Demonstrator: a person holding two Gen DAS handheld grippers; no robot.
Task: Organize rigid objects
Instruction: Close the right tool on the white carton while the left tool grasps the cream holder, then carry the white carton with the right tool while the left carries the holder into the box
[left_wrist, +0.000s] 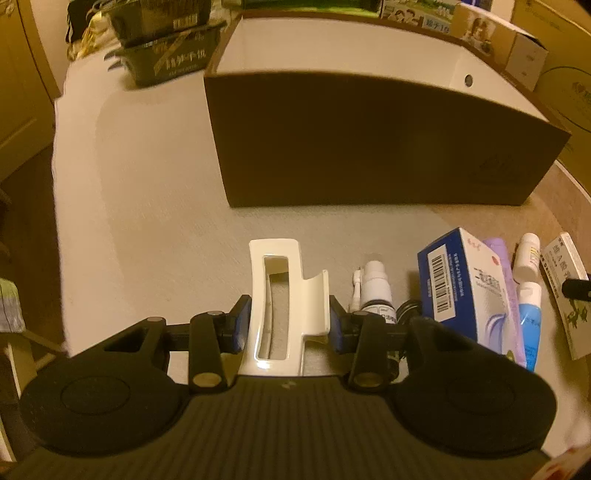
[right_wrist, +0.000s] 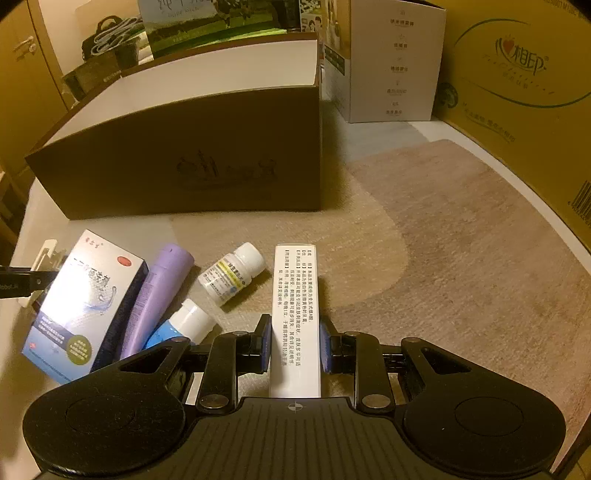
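Observation:
My left gripper (left_wrist: 290, 325) is shut on a white hair claw clip (left_wrist: 280, 299), held just above the table in front of the open brown box (left_wrist: 369, 147). My right gripper (right_wrist: 294, 345) is shut on a long white carton with black print (right_wrist: 295, 317), which lies along the fingers; the same carton shows in the left wrist view (left_wrist: 565, 291). The brown box with a white inside (right_wrist: 192, 158) stands ahead and to the left of it.
On the table lie a blue medicine box (right_wrist: 85, 306), a purple tube (right_wrist: 159, 291), a blue tube with a white cap (right_wrist: 184, 325), a small white pill bottle (right_wrist: 232, 273) and a white spray bottle (left_wrist: 375, 288). Cardboard boxes (right_wrist: 517, 92) crowd the back and right.

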